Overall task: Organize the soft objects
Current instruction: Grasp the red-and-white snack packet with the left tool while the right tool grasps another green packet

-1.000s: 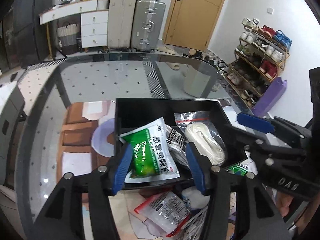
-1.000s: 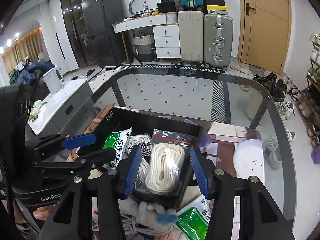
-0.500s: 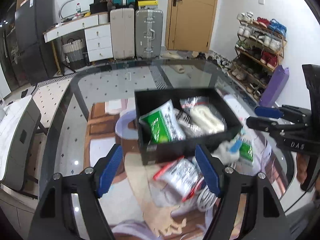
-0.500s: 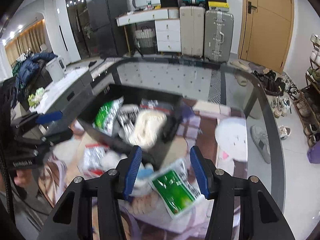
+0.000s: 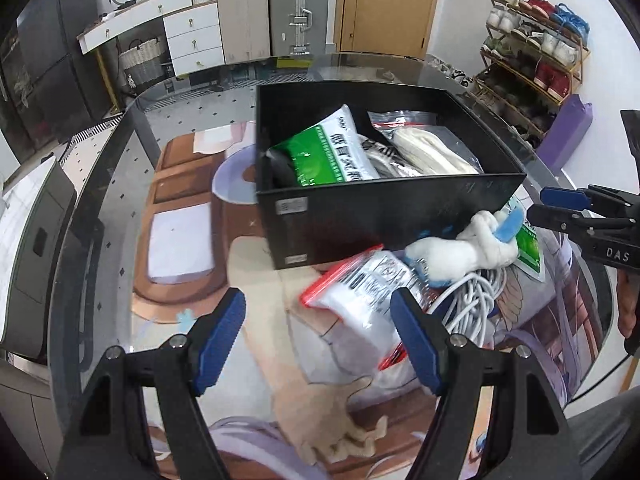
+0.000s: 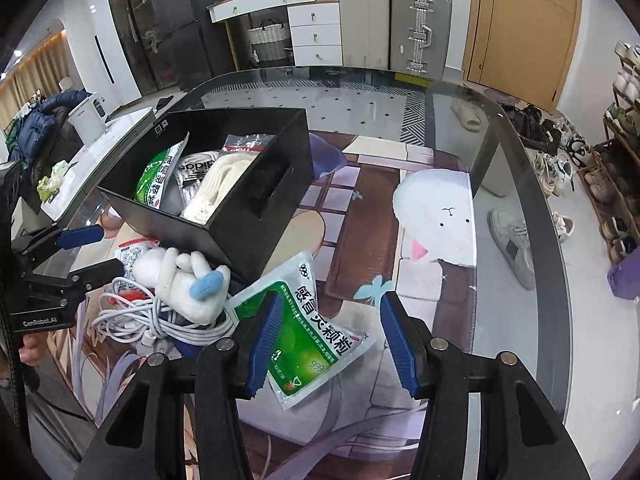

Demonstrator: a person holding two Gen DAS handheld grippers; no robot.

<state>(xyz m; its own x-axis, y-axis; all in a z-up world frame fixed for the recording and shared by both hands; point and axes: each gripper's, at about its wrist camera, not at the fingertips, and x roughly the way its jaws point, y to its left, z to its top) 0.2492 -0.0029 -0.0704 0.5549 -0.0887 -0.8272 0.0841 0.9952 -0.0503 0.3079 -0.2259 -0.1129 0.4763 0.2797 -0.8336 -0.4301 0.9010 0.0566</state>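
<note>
So both claws are empty right now. The left claw point(image 5: 318, 342) is spread wide with nothing between its pads, hanging over the clear zip bag with the red seal point(image 5: 362, 298) that lies on the worktop at about 1 o'clock from it. The right claw point(image 6: 334, 344) is parted too, not clenched on anything, sitting right above the green medicine sachet point(image 6: 310, 332), which pokes out under its left pad.

The black box point(image 5: 384, 216) already holds a second green sachet point(image 5: 332, 152), a striped adidas item point(image 6: 194, 168) and a bagged cream rope point(image 5: 430, 152). Still out on the mat point(image 6: 360, 232), at the box's 6 o'clock in the left view: the zip bag, a white plush toy with a blue bit point(image 6: 184, 280), a tangle of white cable point(image 6: 136, 316) and the loose sachet.

What I'd worry about:
- the sachet is flat against the mat, so the pads could just slide over the slick foil and pinch nothing
- the plush is lying on the cable, so grabbing either could drag the other along
- the zip bag is floppy; a corner pinch might let it sag and catch the box wall
- both claws work close together, so they could bump

Readable stuff: "adidas" on the striped thing, "999" plus Chinese characters on the sachets, "GenRobot.AI" on the left claw's body, "DAS" on the right claw's body, and a QR sticker on the box rim
</note>
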